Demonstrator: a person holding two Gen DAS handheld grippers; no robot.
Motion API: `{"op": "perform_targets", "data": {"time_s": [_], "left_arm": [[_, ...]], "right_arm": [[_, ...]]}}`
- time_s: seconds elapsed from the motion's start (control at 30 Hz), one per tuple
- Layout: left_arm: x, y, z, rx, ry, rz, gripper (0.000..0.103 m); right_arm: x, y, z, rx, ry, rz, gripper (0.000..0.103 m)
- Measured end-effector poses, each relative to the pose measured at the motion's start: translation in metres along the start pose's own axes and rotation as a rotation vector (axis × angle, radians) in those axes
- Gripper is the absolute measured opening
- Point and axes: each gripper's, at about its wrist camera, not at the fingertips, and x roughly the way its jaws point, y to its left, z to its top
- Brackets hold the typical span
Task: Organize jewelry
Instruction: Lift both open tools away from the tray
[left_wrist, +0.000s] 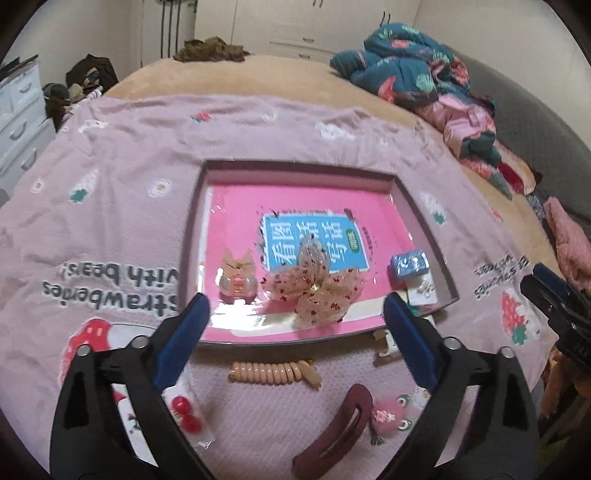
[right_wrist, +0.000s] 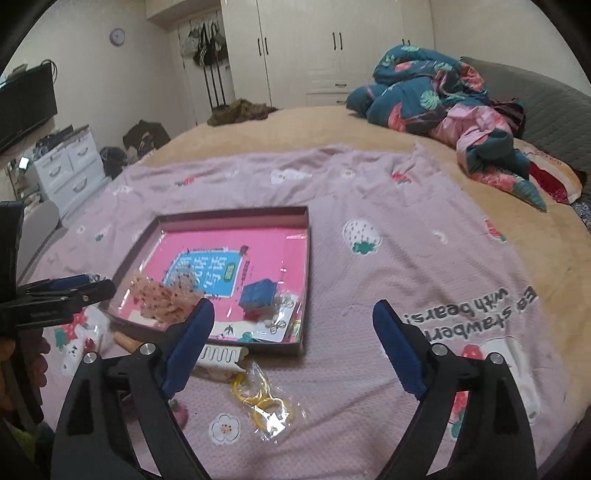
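Left wrist: gauzy dotted bow (left_wrist: 314, 291) in shallow rectangular tray (left_wrist: 424, 206).

One tray (left_wrist: 207, 236) is seen ahead of the left gripper (left_wrist: 295, 314), w/ one bow (left_wrist: 314, 291), one cat clip (left_wrist: 238, 277), one blue box (left_wrist: 409, 264) counted inside. Nearer the fingers: one coil tie (left_wrist: 273, 373), one maroon clip (left_wrist: 332, 432), two red beads (left_wrist: 186, 413). One bagged yellow item (right_wrist: 264, 402) is counted between the right gripper's (right_wrist: 293, 314) fingers.

Pink-lined tray (left_wrist: 207, 206), sheer red-dotted bow (left_wrist: 314, 290), maroon hair clip (left_wrist: 340, 435), peach spiral tie (left_wrist: 273, 371), lilac strawberry-print blanket (left_wrist: 110, 206)
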Motion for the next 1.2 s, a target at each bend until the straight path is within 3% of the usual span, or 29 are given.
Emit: {"op": "perform_targets", "data": {"time_s": [0.27,0.6,1.2], "left_arm": [[-0.046,0.014,-0.001,-0.042,-0.079,0.008,0.094],[-0.081,0.031,-0.018,-0.068,-0.119,0.026,0.094],[-0.090,0.071,-0.063,-0.107,-0.075,0.085,0.094]], "right_arm": [[-0.039,-0.002,0.004,0.020,-0.069,0.013,0.091],[-0.075,0.015,0.002,-0.003,-0.120,0.045,0.091],[-0.077,0.065,-0.025,-0.090,-0.070,0.129,0.091]]}}
